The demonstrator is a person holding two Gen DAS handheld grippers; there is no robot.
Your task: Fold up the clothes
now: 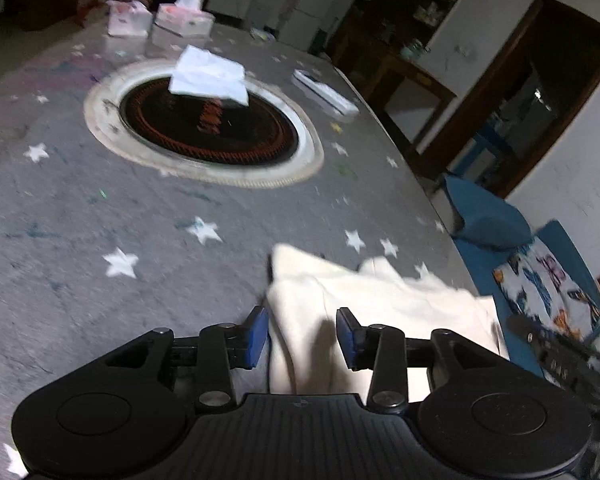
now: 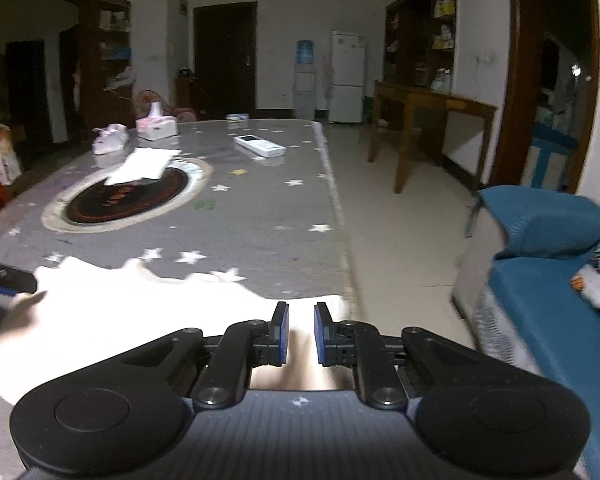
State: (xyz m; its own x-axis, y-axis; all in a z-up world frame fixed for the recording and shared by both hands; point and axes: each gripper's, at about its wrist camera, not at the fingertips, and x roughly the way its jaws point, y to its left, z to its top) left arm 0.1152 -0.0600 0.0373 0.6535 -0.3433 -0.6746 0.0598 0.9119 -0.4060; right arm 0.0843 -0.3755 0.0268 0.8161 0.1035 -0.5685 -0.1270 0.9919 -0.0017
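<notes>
A cream-white garment [image 1: 384,300] lies on the near right part of the grey star-patterned table [image 1: 100,208]. My left gripper [image 1: 302,334] is open, its blue pads apart over the garment's left edge, holding nothing. In the right wrist view the same garment [image 2: 140,312] spreads along the table's near edge. My right gripper [image 2: 301,332] has its pads a small gap apart over the garment's right corner by the table edge; no cloth shows pinched between them. The other gripper shows dark at the right of the left wrist view [image 1: 560,356].
A round black and white hotplate [image 1: 204,124] with a folded white cloth [image 1: 208,74] sits mid-table. Two tissue boxes [image 1: 184,20] stand at the far end, and a white remote [image 1: 324,92] lies at the right edge. A blue sofa [image 2: 540,280] stands right and a wooden table [image 2: 428,120] beyond.
</notes>
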